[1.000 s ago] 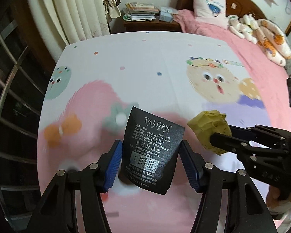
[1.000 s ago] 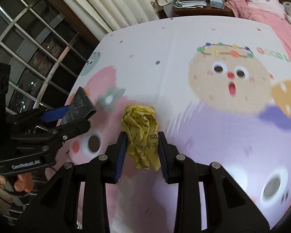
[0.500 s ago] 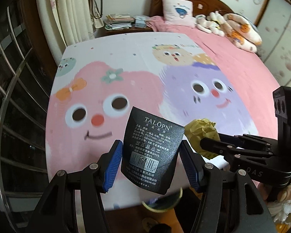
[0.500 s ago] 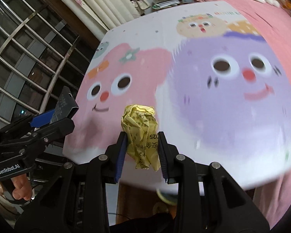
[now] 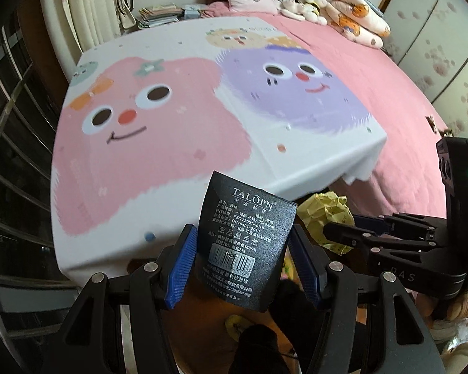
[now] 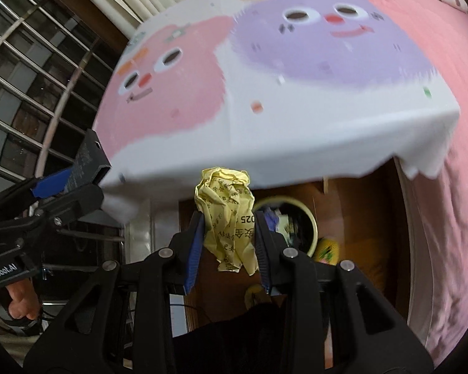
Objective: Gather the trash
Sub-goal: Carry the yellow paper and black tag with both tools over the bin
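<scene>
- Your left gripper (image 5: 245, 263) pinches a flat black card sock label (image 5: 246, 240) with matte speckled print and a barcode, standing upright between the ribbed blue pads (image 5: 181, 266).
- Your right gripper (image 6: 229, 246) clamps a crumpled yellow paper wad (image 6: 229, 218) with printed characters.
- Both hang past the edge of the cartoon-printed sheet (image 5: 159, 143); a round yellow-rimmed bin (image 6: 291, 222) sits on the floor below, blurred.
</scene>
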